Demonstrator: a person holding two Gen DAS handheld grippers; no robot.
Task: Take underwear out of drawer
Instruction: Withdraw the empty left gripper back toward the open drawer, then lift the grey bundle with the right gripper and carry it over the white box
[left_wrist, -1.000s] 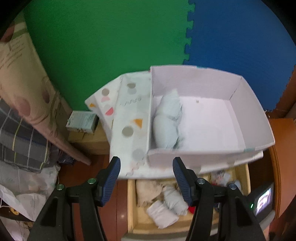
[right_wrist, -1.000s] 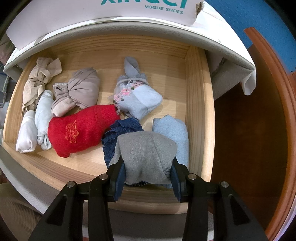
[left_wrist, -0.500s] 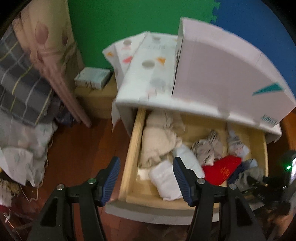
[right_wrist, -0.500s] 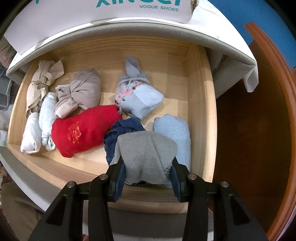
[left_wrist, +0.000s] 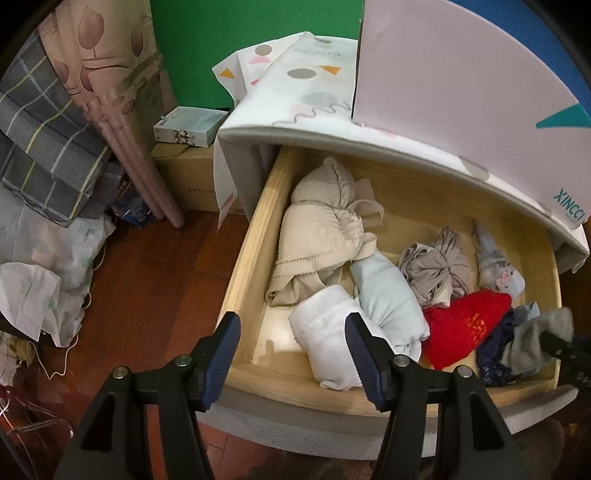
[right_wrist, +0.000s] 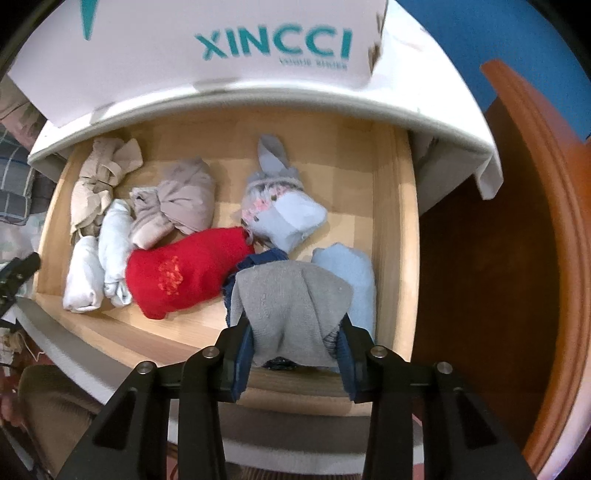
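The right tongs (right_wrist: 293, 347) are clamped on a grey rolled garment (right_wrist: 291, 306) at the front right of the open wooden drawer (right_wrist: 393, 236); the roll sits pinched between the two blue-padded fingers (right_wrist: 242, 363), above a dark blue lace piece (right_wrist: 258, 260) and just beside a pale blue roll (right_wrist: 351, 275) against the drawer's right wall. The left tongs (left_wrist: 291, 354) hang wide apart with nothing between them, above the drawer's front left corner, one finger over the floor and the other over a white roll (left_wrist: 325, 350).

Inside the drawer, from left to right, lie a beige ribbed bundle (left_wrist: 317, 236), the white roll, a light blue roll (left_wrist: 388, 295), a knotted taupe piece (left_wrist: 436, 273), a red piece with orange embroidery (left_wrist: 461, 328), and a pale blue-grey bundle with pink trim (right_wrist: 280, 210) towards the back.

The drawer belongs to a white cabinet covered by a cloth with coloured shapes (left_wrist: 310, 85). A white shoebox printed XINCCI (right_wrist: 258, 40) stands on top. Behind it the wall is lined with green foam mat (left_wrist: 240, 33) and blue foam mat (right_wrist: 480, 33). The floor (left_wrist: 155, 280) is reddish-brown wood. To the left are a plaid blanket (left_wrist: 40, 147), a pink leaf-print cloth (left_wrist: 107, 85), a small box (left_wrist: 188, 125) on a cardboard carton (left_wrist: 192, 177), and crumpled plastic bags (left_wrist: 44, 280).
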